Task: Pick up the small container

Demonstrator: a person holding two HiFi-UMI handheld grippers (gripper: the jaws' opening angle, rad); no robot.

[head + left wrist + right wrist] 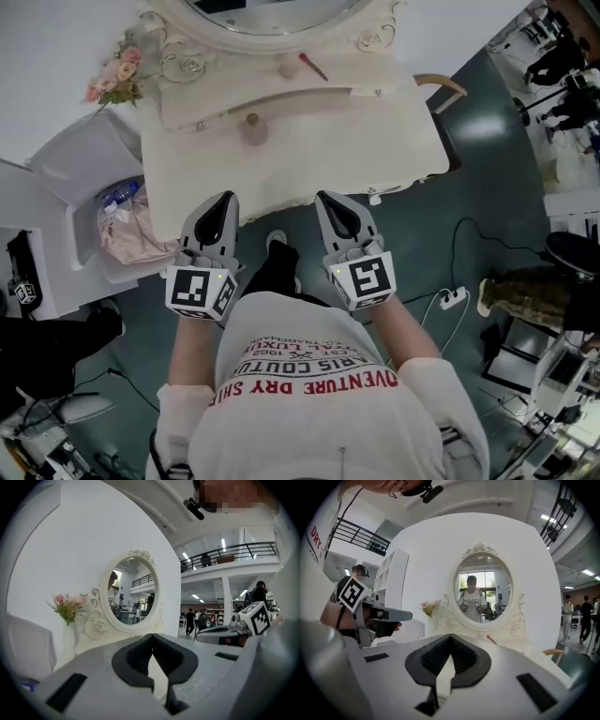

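A cream desk [356,141] with an ornate oval mirror [272,14] stands against a white wall, on a grey-green floor [487,187]. The small container [251,127] sits mid-desk, apart from both tools. The left tool [225,200] and right tool [328,199] hover at the desk's near edge, both closed and empty. Pink flowers [117,75] stand at the desk's left corner.

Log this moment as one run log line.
phase: before reach | left gripper: shut, empty | right gripper: shut, empty | small container: on dressing table, untouched
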